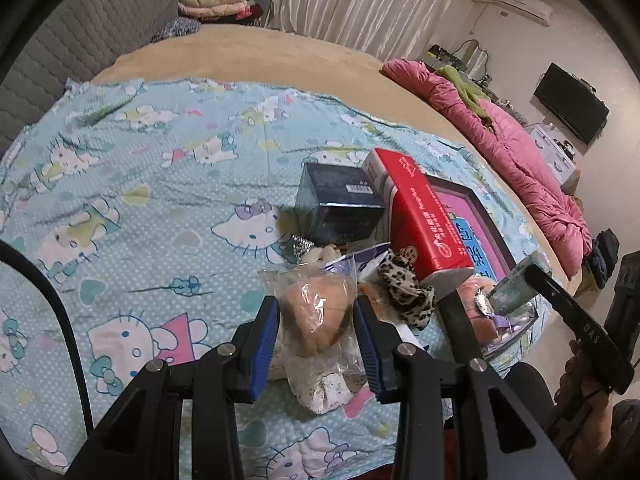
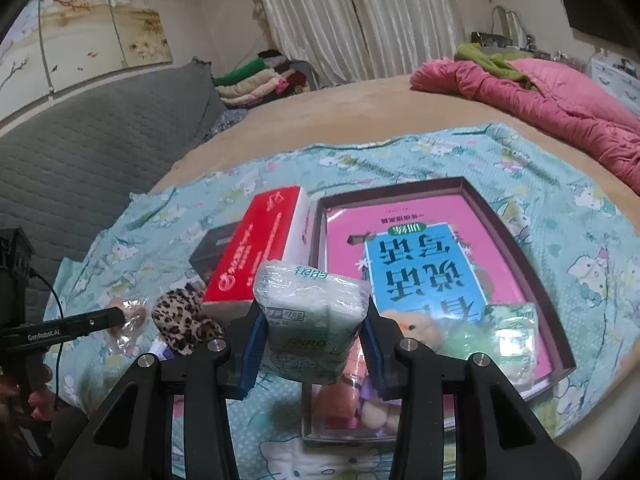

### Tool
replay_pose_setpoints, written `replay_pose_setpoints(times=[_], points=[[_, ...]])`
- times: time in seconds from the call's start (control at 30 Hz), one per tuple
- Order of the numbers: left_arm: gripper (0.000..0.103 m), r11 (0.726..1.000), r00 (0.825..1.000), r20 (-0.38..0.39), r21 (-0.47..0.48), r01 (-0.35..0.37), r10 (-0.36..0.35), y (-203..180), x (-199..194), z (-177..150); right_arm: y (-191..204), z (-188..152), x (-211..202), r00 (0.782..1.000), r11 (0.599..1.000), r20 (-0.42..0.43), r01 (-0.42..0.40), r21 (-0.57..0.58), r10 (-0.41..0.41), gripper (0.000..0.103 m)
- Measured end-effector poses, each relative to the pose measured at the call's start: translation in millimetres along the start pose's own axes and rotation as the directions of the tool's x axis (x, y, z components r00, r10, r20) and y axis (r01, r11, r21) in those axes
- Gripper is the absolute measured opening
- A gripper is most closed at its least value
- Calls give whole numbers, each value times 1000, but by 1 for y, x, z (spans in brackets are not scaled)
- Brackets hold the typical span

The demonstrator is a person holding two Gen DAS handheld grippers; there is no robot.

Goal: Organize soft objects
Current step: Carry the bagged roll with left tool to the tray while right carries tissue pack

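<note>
Left wrist view: the left tongs (image 1: 316,338) clench a clear bag holding a peach sponge (image 1: 312,312) above the cartoon-cat sheet (image 1: 120,184) on the bed.

Right wrist view: the right tongs (image 2: 312,346) grip a tissue pack (image 2: 310,312) over the box lid (image 2: 556,312), beside the red box (image 2: 256,252)

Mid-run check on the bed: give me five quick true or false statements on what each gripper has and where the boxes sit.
1. The left gripper holds a bagged sponge. True.
2. The right gripper is empty. False: it grips a tissue pack.
3. The red box lies inside the tray. False: it lies beside it.
4. A pink book lies in the tray. True.
5. The leopard scrunchie is in the tray. False: it lies on the sheet.
</note>
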State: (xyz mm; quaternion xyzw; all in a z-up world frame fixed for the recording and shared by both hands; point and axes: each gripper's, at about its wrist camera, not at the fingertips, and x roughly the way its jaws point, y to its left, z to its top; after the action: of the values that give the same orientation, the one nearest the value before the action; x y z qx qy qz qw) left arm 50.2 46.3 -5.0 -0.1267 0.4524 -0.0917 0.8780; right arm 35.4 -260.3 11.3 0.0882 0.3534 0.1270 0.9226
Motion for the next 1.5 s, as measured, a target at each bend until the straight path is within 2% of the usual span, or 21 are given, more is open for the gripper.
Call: replay_pose_setpoints(times=[0.4, 0.6, 0.9, 1.5], points=[[39, 999, 999, 41, 36, -1, 0, -22, -29, 9, -11, 10, -22, 998, 1000, 55, 9, 26, -11, 44], [39, 996, 999, 47, 84, 0, -4, -43, -36, 12, -16, 13, -30, 997, 999, 74, 9, 33, -11, 44], [39, 988, 998, 51, 154, 13, -21, -87, -41, 22, -28, 21, -49, 990, 998, 134, 46, 36, -51, 44], [39, 946, 996, 24, 316, 73, -85, -190, -23, 31, -81, 33, -80, 969, 982, 217, 78, 173, -115, 44]])
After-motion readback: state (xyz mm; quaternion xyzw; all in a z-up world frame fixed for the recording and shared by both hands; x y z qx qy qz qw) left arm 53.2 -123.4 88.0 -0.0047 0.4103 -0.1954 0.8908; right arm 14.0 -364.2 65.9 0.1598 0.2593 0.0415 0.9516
